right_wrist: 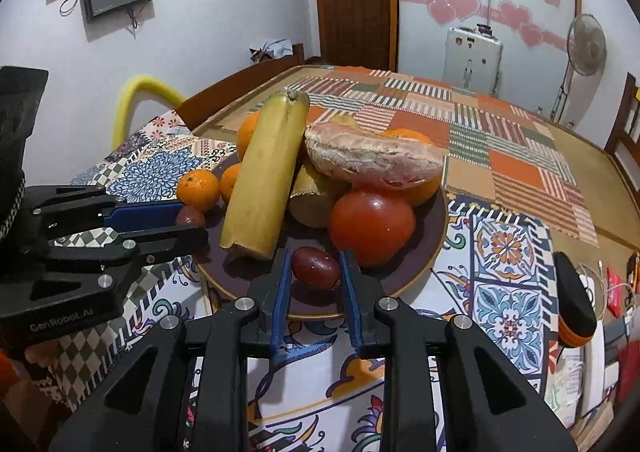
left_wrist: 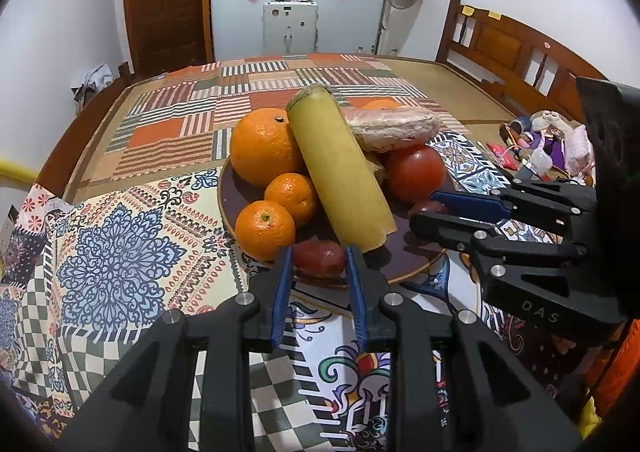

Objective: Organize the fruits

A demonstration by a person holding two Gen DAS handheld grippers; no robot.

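Note:
A dark plate (left_wrist: 424, 264) on the patterned tablecloth holds a big orange (left_wrist: 264, 146), two tangerines (left_wrist: 292, 192), a thick yellow stalk (left_wrist: 340, 168), a red tomato (left_wrist: 416, 172) and a pale pink piece (left_wrist: 392, 128). At the plate's near edge my left gripper (left_wrist: 318, 252) is shut on a small red fruit (left_wrist: 320, 260) that rests on the plate. From the right comes my right gripper (left_wrist: 424, 209). In the right wrist view that gripper (right_wrist: 315, 256) is shut on a small dark red fruit (right_wrist: 316, 270) lying on the plate (right_wrist: 436, 236), with the left gripper (right_wrist: 192, 220) at the left.
A patchwork cloth (left_wrist: 192, 124) covers the far table. Toys and small clutter (left_wrist: 548, 140) lie at the right edge below a wooden frame (left_wrist: 500, 44). A black and orange object (right_wrist: 576, 304) sits right of the plate. A yellow tube (right_wrist: 132, 100) curves at the left.

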